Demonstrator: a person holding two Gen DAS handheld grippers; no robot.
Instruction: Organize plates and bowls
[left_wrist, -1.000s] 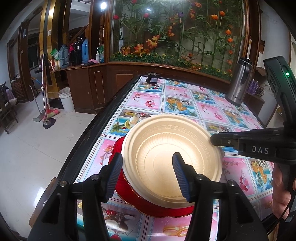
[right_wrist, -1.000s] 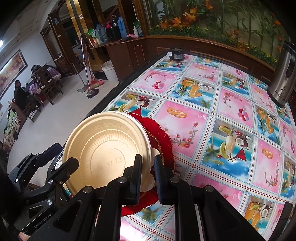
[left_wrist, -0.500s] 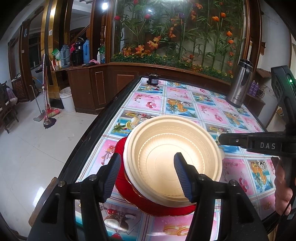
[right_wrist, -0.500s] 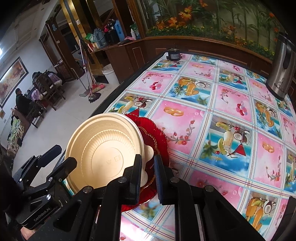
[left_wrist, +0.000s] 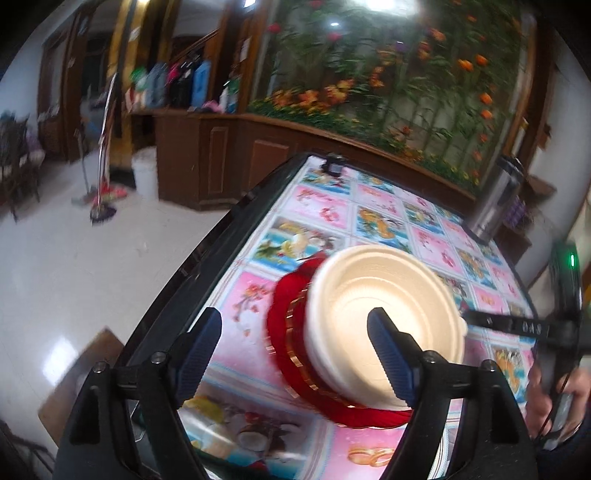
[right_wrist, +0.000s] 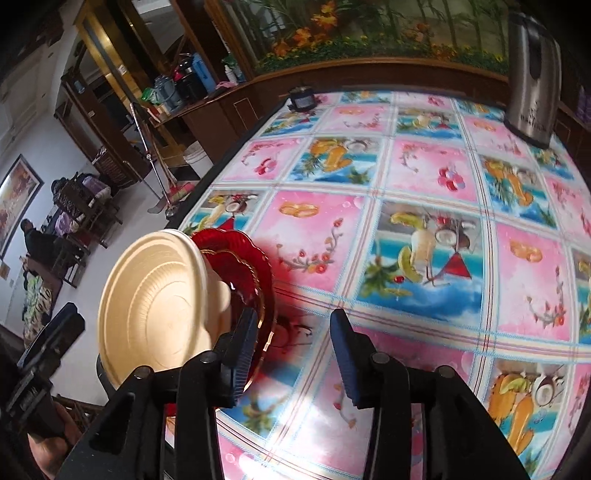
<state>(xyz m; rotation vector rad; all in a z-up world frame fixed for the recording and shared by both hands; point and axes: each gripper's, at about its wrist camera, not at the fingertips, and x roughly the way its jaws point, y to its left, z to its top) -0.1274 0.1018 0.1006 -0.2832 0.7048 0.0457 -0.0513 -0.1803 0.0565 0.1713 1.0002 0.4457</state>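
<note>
Both grippers, left (left_wrist: 293, 341) and right (right_wrist: 291, 345), are opening with nothing held; your bowl (right_wrist: 155, 306) sits stacked on the red plate (right_wrist: 255, 273) at lower left. Next, back away clear.

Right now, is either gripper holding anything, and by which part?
Nothing is held. Left gripper and right gripper are both opening, clear of the bowl.

Matt cream plastic bowl (right_wrist: 155, 306); glossy red plates (right_wrist: 243, 266); shiny steel kettle (right_wrist: 532, 70)
</note>
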